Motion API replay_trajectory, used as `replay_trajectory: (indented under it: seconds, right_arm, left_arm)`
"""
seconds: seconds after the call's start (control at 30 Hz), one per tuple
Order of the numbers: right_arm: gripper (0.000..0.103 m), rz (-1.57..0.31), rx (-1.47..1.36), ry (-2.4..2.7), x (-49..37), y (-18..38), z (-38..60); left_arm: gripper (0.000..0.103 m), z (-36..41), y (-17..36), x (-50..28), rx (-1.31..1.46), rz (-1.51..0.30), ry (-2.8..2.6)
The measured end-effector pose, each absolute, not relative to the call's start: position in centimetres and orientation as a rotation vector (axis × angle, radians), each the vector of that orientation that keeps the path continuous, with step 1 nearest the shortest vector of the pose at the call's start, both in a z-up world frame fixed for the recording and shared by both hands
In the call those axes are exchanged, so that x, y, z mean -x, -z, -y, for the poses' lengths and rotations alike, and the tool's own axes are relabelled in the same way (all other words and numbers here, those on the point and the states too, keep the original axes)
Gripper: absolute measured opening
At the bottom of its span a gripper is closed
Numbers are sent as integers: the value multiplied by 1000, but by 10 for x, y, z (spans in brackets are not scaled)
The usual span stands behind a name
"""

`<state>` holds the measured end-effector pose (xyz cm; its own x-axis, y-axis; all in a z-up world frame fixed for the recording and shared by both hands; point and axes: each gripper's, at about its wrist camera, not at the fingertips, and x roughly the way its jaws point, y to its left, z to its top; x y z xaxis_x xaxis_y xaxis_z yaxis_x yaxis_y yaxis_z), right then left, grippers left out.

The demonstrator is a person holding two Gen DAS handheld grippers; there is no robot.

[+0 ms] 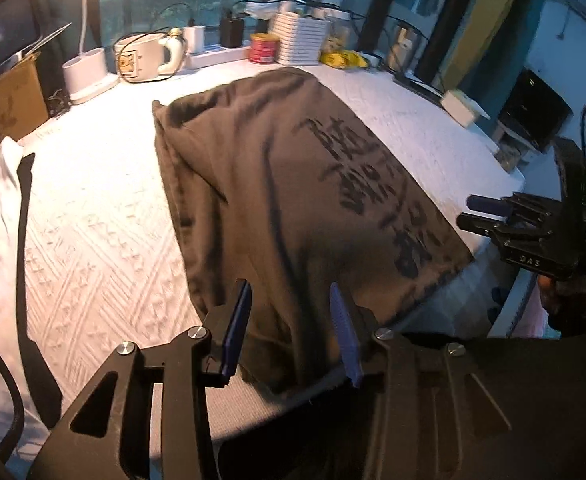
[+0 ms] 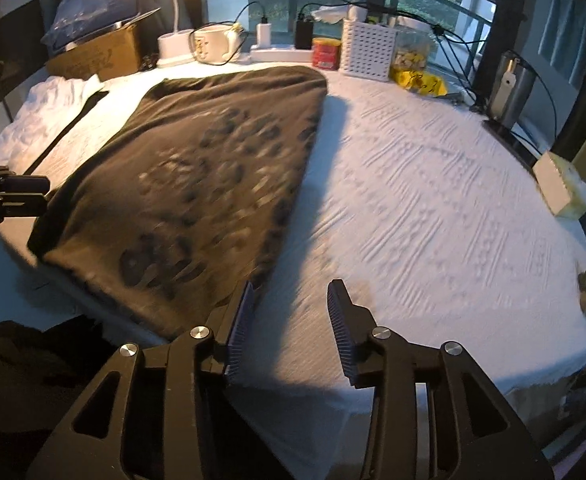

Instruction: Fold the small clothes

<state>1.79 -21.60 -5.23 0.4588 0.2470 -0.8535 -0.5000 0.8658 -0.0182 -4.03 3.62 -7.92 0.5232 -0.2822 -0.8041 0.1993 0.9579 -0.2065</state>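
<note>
The left black plastic two-finger gripper (image 1: 289, 328) is showing ribbed blue pads and round silver screws at its linkage pivots. The right black plastic two-finger gripper (image 2: 289, 328) is displaying matching parts; its body is bearing white "DAS" lettering.

The table holds one brown printed garment (image 2: 197, 168), one white garment (image 2: 49, 112), one red can (image 2: 326, 53), one white perforated basket (image 2: 369, 50), one white mug (image 2: 211, 44), one cardboard box (image 2: 97, 54) and one lamp base (image 2: 173, 46).
</note>
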Motion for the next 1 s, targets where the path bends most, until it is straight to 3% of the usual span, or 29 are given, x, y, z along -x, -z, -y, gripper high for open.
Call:
replay_trajectory:
  seconds: [0.63, 0.77, 1.0]
  right_arm:
    - [41, -990, 257, -461, -102, 47, 216]
    - [41, -997, 252, -465, -118, 50, 214]
    - [41, -998, 244, -482, -145, 53, 203]
  left_arm:
    - [41, -49, 75, -39, 175, -969, 208]
    - [57, -55, 74, -52, 208, -955, 188]
    - [57, -65, 74, -76, 227, -942, 158]
